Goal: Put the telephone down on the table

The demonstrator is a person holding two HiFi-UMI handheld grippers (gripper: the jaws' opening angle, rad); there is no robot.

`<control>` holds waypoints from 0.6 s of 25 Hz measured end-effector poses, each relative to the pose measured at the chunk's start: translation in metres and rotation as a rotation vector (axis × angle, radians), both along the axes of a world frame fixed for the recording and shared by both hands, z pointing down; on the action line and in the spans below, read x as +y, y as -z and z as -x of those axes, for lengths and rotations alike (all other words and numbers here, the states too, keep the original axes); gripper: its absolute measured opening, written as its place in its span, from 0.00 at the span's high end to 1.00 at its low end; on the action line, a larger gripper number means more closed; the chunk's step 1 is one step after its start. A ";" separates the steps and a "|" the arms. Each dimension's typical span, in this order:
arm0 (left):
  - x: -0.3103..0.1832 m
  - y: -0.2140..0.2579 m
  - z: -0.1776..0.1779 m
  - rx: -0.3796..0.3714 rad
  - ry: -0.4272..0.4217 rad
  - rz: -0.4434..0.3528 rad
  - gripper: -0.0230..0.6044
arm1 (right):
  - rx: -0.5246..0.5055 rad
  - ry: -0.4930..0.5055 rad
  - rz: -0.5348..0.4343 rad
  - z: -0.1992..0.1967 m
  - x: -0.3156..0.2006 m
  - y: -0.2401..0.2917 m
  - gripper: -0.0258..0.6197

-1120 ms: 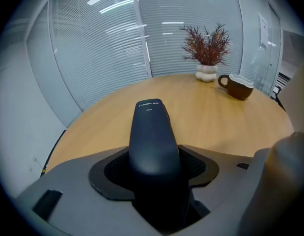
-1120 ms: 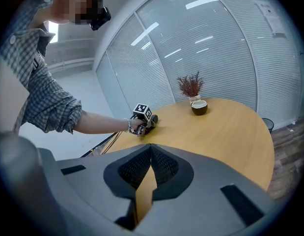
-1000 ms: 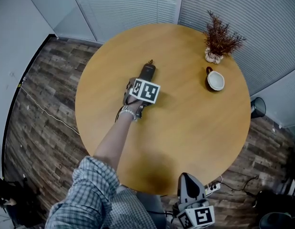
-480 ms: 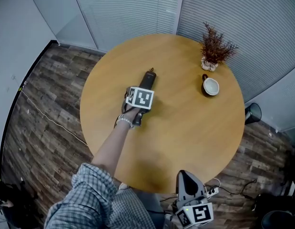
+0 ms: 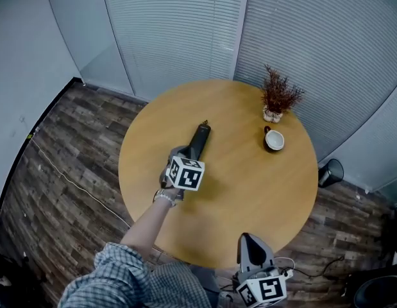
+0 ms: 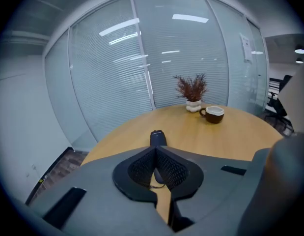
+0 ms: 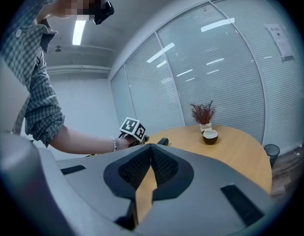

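The black telephone [image 5: 199, 140] lies flat on the round wooden table [image 5: 249, 185], left of its middle. My left gripper [image 5: 189, 162] hovers just behind the phone's near end, its marker cube covering most of it. In the left gripper view the jaws [image 6: 155, 149] stand shut with nothing between them, and the telephone [image 6: 158, 137] rests on the table just beyond the tips. My right gripper [image 5: 251, 241] hangs off the table's near edge; its jaws [image 7: 151, 147] are shut and empty. From there the telephone [image 7: 163, 141] shows beside the left hand.
A small dried plant in a white pot [image 5: 277, 99] and a dark cup [image 5: 274, 140] stand at the table's far right. Blinds over glass walls close off the back. A black bin [image 5: 331, 171] and cables sit on the wooden floor to the right.
The left gripper has drawn back toward me off the telephone, so more of the phone shows on the table. The head camera has risen and pulled away.
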State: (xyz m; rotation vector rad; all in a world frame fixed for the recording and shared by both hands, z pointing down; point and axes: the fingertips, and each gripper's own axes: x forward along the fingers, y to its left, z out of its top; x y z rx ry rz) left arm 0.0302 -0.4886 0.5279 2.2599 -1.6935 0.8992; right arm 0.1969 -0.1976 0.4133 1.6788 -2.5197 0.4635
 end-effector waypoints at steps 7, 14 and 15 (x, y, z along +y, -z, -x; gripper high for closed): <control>0.061 0.033 0.004 0.067 -0.067 -0.035 0.95 | 0.021 -0.026 -0.083 0.001 0.010 0.030 0.95; 0.116 0.087 0.011 0.164 -0.129 -0.116 0.95 | 0.029 -0.045 -0.142 0.007 0.017 0.048 0.95; 0.124 0.095 0.012 0.181 -0.140 -0.121 0.95 | 0.030 -0.046 -0.150 0.007 0.017 0.050 0.95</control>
